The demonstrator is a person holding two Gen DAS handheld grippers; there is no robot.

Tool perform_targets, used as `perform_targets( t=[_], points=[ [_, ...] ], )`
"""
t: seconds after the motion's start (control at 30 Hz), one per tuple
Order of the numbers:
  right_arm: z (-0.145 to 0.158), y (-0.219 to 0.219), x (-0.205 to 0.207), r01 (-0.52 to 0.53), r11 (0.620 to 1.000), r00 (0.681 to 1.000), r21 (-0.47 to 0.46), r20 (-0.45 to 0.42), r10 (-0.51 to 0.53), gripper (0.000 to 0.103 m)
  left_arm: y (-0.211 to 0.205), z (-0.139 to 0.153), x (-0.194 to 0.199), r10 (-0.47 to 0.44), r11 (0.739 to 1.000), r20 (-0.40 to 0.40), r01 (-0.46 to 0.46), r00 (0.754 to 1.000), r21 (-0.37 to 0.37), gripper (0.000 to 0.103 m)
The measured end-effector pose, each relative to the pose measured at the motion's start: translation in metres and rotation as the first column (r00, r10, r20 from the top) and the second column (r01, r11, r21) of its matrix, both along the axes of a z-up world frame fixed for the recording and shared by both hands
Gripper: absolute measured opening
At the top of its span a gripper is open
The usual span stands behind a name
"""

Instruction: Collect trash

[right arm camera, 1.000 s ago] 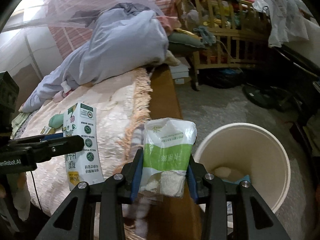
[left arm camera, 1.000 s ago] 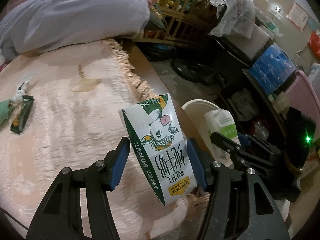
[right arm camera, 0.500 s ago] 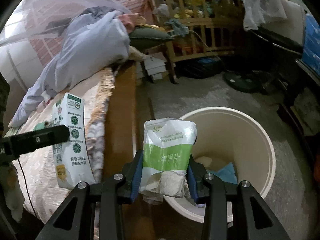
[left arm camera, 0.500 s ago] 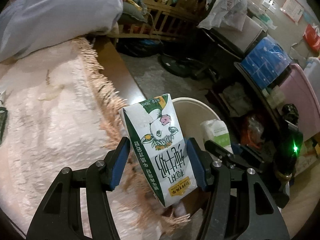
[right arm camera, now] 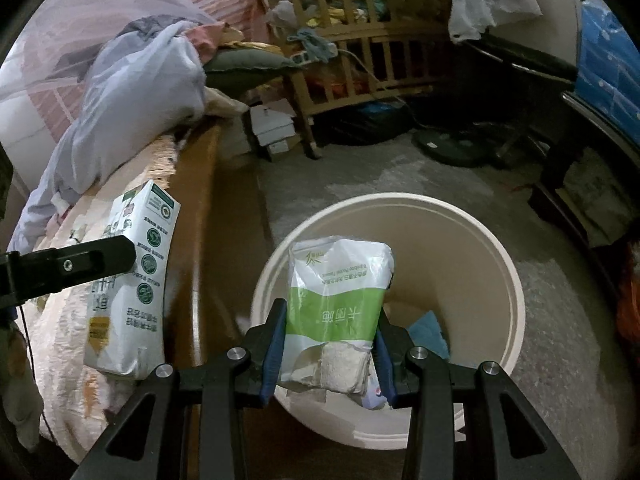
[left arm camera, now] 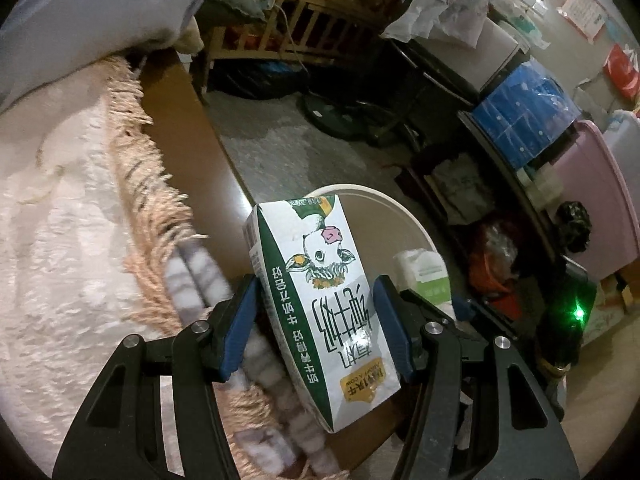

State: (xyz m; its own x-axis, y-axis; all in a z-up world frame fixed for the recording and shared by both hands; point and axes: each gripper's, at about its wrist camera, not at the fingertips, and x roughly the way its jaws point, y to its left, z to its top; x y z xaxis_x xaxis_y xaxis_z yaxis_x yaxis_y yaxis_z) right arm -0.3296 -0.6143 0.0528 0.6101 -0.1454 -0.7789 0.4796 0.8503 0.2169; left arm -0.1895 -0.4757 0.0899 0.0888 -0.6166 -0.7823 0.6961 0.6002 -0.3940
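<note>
Left tool [left arm camera: 316,312] clenched on stiff, light milk carton [left arm camera: 320,304] mid-body; right tool [right arm camera: 330,344] pinches soft, crushable tissue pack [right arm camera: 336,308] above the bin [right arm camera: 472,264]

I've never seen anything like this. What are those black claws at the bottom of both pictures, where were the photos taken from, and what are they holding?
The claws are hand-held grippers: a person carries one in each hand, and a wide-angle camera on each looks forward along its two fingers. So there are two pictures, one from each hand.

The left gripper is shut on a milk carton printed with a cow, beside the edge of a bed with a fringed pink bedspread. The right gripper is shut on a green and white tissue packet, above a cream-coloured bin on the floor. The bin already has a few scraps in it. The room behind is cluttered, with a wooden crib.
</note>
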Motion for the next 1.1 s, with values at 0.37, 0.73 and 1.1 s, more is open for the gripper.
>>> perform_targets(
  t=[0.37, 0.73, 1.1],
  points=[
    [-0.008, -0.017, -0.002, 0.085, 0.996, 0.996, -0.001, -0.039, -0.085, 0.067, -0.010, -0.005, -0.003, -0.029, 0.999, -0.052, 0.027, 0.998, -0.044, 0.058],
    [-0.005, -0.016, -0.002, 0.101, 0.995, 0.995, -0.006, -0.024, -0.101, 0.070, 0.005, 0.002, 0.005, -0.023, 0.996, -0.084, 0.016, 0.996, -0.087, 0.059],
    [-0.002, -0.008, 0.000, 0.073, 0.997, 0.997, -0.009, -0.009, -0.073, 0.070, 0.034, 0.010, 0.006, 0.055, 0.998, 0.036, -0.054, 0.998, -0.030, 0.059]
  ],
)
